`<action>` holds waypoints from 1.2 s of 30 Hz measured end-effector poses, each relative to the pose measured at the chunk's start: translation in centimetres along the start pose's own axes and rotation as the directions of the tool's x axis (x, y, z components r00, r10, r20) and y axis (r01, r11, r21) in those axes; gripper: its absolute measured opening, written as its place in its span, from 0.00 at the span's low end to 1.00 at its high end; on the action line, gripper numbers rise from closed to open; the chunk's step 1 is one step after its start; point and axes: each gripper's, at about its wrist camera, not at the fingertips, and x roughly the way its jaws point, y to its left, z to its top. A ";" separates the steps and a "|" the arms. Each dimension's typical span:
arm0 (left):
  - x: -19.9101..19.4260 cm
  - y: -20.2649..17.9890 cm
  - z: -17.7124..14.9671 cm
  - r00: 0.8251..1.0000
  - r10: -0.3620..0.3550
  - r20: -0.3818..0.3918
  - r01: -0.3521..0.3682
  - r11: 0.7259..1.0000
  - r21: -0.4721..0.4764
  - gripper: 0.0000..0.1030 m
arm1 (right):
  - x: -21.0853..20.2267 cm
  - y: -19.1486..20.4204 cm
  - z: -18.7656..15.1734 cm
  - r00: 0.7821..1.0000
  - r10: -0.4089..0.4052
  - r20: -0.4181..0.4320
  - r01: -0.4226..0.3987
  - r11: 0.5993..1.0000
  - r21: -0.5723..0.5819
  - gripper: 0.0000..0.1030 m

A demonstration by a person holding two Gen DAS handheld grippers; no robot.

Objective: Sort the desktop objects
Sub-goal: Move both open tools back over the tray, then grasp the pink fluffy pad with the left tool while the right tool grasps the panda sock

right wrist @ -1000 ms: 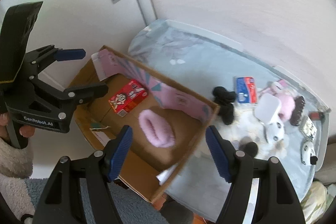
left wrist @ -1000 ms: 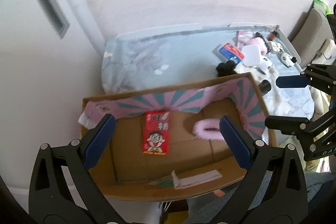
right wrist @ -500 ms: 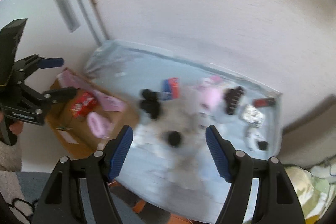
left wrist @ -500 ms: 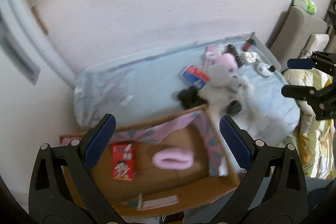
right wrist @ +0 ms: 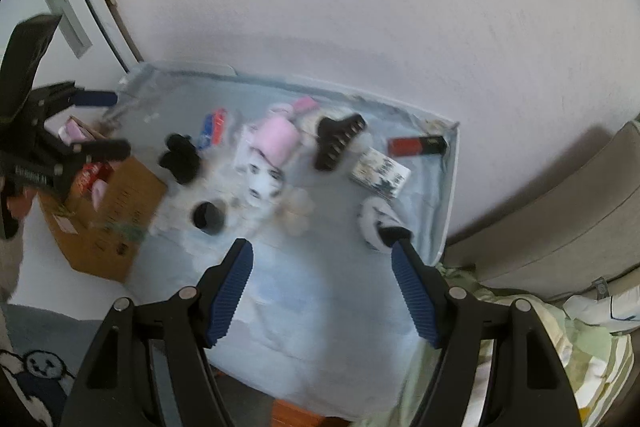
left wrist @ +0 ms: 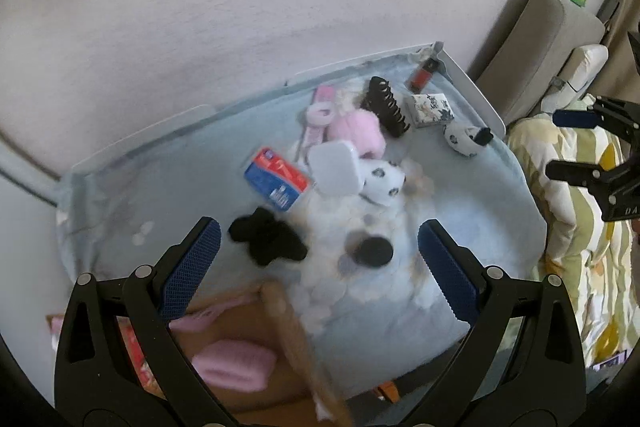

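Hovering over the tabletop point(right wrist: 304, 339) with left gripper point(left wrist: 318, 265) and right gripper point(right wrist: 322, 293) both spread and empty, lining up squarely on the black hair claw point(right wrist: 338, 141) near the far edge before closing, cardboard box point(right wrist: 108, 211) waiting off the left edge.

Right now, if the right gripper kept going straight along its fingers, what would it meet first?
Probably bare cloth. The right gripper is open and empty, and between its fingers lies only the light blue table cover. The black-and-white plush sits just off its right fingertip. Depth is hard to judge through the blur.
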 end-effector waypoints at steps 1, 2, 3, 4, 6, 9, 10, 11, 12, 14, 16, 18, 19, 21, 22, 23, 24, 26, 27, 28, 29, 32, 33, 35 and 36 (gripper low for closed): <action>0.5 -0.2 0.5 1.000 0.004 -0.007 -0.004 1.000 0.004 0.96 | 0.3 -0.6 -0.1 1.000 0.004 -0.006 -0.004 1.000 -0.005 0.66; 1.1 -0.4 1.1 1.000 0.007 -0.014 -0.007 1.000 0.010 0.96 | 0.7 -1.0 -0.1 1.000 0.008 -0.012 -0.008 1.000 -0.010 0.66; 1.7 -0.7 1.7 1.000 0.014 -0.019 -0.014 1.000 0.018 0.96 | 1.2 -1.5 -0.1 1.000 0.013 -0.018 -0.013 1.000 -0.017 0.66; 2.3 -1.0 2.3 0.999 0.021 -0.025 -0.020 0.999 0.029 0.96 | 1.9 -2.2 0.0 1.000 0.019 -0.025 -0.020 1.000 -0.023 0.66; 3.5 -1.8 3.4 0.999 0.031 -0.029 -0.029 0.998 0.057 0.96 | 3.1 -3.1 0.1 0.999 0.032 -0.037 -0.033 0.999 -0.033 0.66; 6.0 -3.6 5.1 0.997 0.058 -0.043 -0.053 0.992 0.116 0.96 | 5.4 -4.4 0.3 0.997 0.061 -0.053 -0.064 0.996 -0.057 0.66; 6.8 -4.0 5.6 0.997 0.067 -0.050 -0.060 0.990 0.128 0.96 | 6.1 -4.7 0.3 0.996 0.069 -0.057 -0.073 0.995 -0.064 0.66; 7.7 -4.4 5.9 0.995 0.074 -0.060 -0.065 0.988 0.140 0.96 | 6.7 -4.9 0.4 0.995 0.077 -0.060 -0.081 0.994 -0.072 0.66; 8.6 -4.8 6.2 0.995 0.079 -0.069 -0.068 0.987 0.147 0.96 | 7.4 -5.2 0.4 0.994 0.085 -0.064 -0.090 0.993 -0.082 0.66; 10.4 -5.3 6.6 0.993 0.086 -0.085 -0.072 0.986 0.151 0.96 | 8.6 -5.6 0.5 0.993 0.096 -0.075 -0.103 0.990 -0.095 0.66; 11.9 -5.5 7.0 0.990 0.095 -0.102 -0.080 0.987 0.142 0.96 | 10.0 -6.0 0.7 0.990 0.109 -0.088 -0.118 0.987 -0.108 0.66; 13.2 -5.5 7.1 0.987 0.107 -0.117 -0.092 0.987 0.129 0.96 | 11.1 -6.2 0.7 0.988 0.115 -0.102 -0.127 0.985 -0.117 0.66; 13.7 -5.4 7.2 0.986 0.111 -0.122 -0.097 0.988 0.119 0.96 | 11.7 -6.2 0.6 0.987 0.118 -0.111 -0.131 0.983 -0.125 0.66; 14.5 -5.1 7.3 0.986 0.100 -0.137 -0.087 0.992 0.096 0.96 | 12.5 -6.1 0.5 0.986 0.112 -0.122 -0.130 0.981 -0.147 0.66; 14.9 -5.0 7.3 0.985 0.096 -0.145 -0.084 0.993 0.086 0.96 | 12.9 -6.0 0.4 0.986 0.106 -0.127 -0.126 0.979 -0.158 0.66; 15.3 -5.0 7.4 0.984 0.099 -0.150 -0.087 0.993 0.081 0.96 | 13.4 -5.9 0.2 0.986 0.099 -0.133 -0.121 0.978 -0.169 0.66; 15.5 -4.9 7.4 0.982 0.105 -0.154 -0.093 0.992 0.081 0.96 | 13.6 -5.9 0.2 0.986 0.097 -0.137 -0.120 0.977 -0.174 0.66; 16.0 -4.9 7.4 0.981 0.114 -0.159 -0.102 0.991 0.082 0.95 | 14.2 -6.0 0.0 0.985 0.097 -0.144 -0.122 0.977 -0.177 0.66; 16.3 -4.9 7.4 0.980 0.115 -0.163 -0.103 0.991 0.080 0.95 | 14.5 -6.0 -0.1 0.984 0.102 -0.148 -0.128 0.976 -0.175 0.66; 16.4 -4.9 7.4 0.980 0.116 -0.164 -0.104 0.991 0.080 0.94 | 14.6 -6.1 -0.2 0.983 0.105 -0.150 -0.131 0.976 -0.174 0.66; 16.5 -4.9 7.4 0.978 0.123 -0.167 -0.111 0.991 0.080 0.93 | 14.8 -6.1 -0.2 0.983 0.107 -0.152 -0.133 0.976 -0.175 0.66; 16.8 -4.9 7.6 0.977 0.128 -0.170 -0.115 0.990 0.083 0.89 | 15.0 -6.2 -0.2 0.983 0.107 -0.150 -0.134 0.974 -0.183 0.66; 16.8 -4.9 7.6 0.977 0.128 -0.172 -0.115 0.990 0.084 0.87 | 15.1 -6.2 -0.1 0.983 0.109 -0.148 -0.136 0.973 -0.185 0.66; 16.9 -5.0 7.7 0.976 0.127 -0.177 -0.114 0.990 0.086 0.78 | 15.1 -6.3 -0.1 0.983 0.116 -0.145 -0.142 0.973 -0.185 0.66; 17.0 -5.0 7.7 0.976 0.128 -0.178 -0.114 0.990 0.088 0.76 | 15.1 -6.3 -0.1 0.982 0.120 -0.146 -0.146 0.972 -0.185 0.66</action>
